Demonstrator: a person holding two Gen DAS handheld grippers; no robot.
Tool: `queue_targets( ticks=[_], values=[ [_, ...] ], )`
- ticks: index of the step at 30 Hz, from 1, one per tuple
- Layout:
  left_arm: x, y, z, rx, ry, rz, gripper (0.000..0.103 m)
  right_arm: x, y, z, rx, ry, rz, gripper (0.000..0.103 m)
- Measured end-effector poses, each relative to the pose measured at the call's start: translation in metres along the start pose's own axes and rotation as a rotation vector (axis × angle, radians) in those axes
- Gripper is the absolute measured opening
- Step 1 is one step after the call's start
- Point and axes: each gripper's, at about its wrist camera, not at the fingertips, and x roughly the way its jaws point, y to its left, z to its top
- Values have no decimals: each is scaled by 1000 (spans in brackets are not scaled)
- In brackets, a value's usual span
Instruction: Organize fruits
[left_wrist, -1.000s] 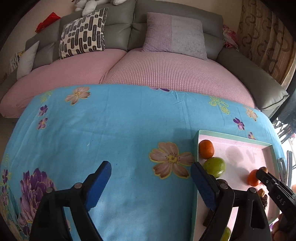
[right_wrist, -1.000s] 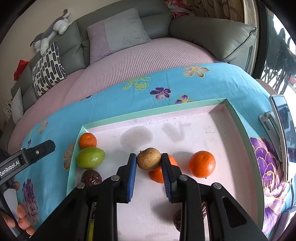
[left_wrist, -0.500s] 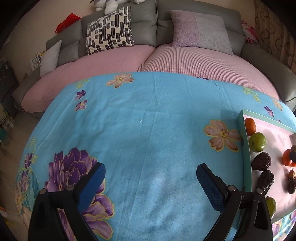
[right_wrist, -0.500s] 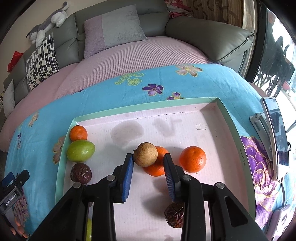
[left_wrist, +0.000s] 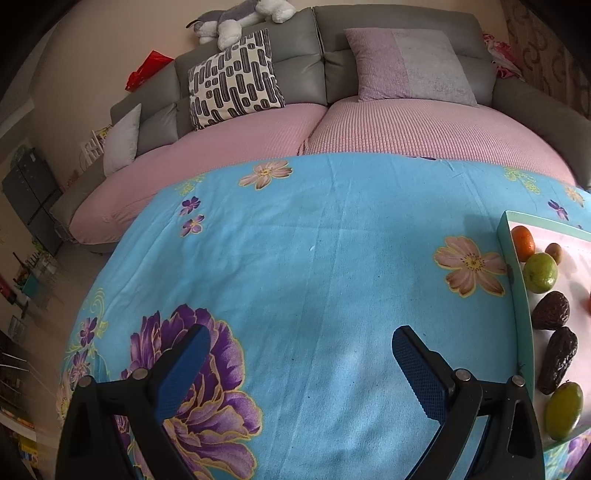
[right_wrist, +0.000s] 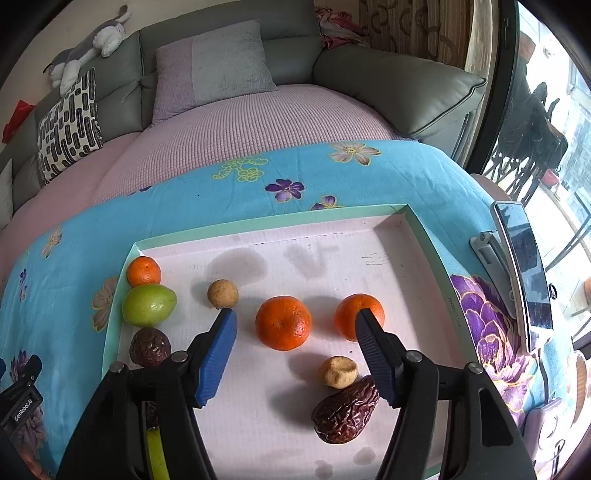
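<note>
- The right gripper (right_wrist: 295, 314) hangs over the tray (right_wrist: 428, 236), jaws opening; no pad presses on any fruit.
- A large orange (right_wrist: 283, 322) lies on the tray floor in line with the gap between the jaws, untouched.
- A second orange (right_wrist: 356, 314) lies just behind the right finger's tip.
- A small tan fruit (right_wrist: 222, 293) sits just beyond the left finger's tip.
- Along the tray's left wall lie a small orange (right_wrist: 143, 271), a green fruit (right_wrist: 148, 304) and a dark wrinkled fruit (right_wrist: 149, 347), each close to the next.
- Near the right finger, a lumpy tan fruit (right_wrist: 338, 372) sits just beside a dark date (right_wrist: 345, 411).
- The left gripper (left_wrist: 301, 345) hovers over the blue flowered cloth (left_wrist: 314, 258), jaws wide and empty, left of the tray.
- A phone (right_wrist: 522, 269) on a stand sits right of the tray.
- Behind the cloth stands a grey sofa (left_wrist: 295, 70) with pink covers.
</note>
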Motion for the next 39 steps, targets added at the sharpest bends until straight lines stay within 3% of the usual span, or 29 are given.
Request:
queue_targets(
  ticks=[2, 4, 6, 12, 16, 22, 31, 39],
  values=[
    [1, -2, -1, 8, -3, 29, 100, 0, 0, -1, 14, -4, 2, 71],
    [5, -3, -3, 18, 4, 43, 100, -1, 0, -3, 41, -7, 20, 87],
    [7, 0, -4, 12, 14, 44, 100, -3, 2, -5, 56, -16, 44, 90],
    [-3, 15, -8, -12, 21, 21, 100, -15, 23, -13, -16, -48, 30, 92],
    [-20, 24, -15, -8, 8, -5, 100, -30, 38, -25, -49, -69, 69, 92],
    [-46, 37, -30, 12, -35, -13, 100, -46, 56, -53, -74, -39, 103, 92],
    [-46, 49, -54, 21, 24, -33, 100, -61, 61, -91, -106, -19, 86, 92],
    [-34, 46, -53, 36, 87, -74, 100, -59, 70, -91, -130, -25, 75, 92]
  ],
)
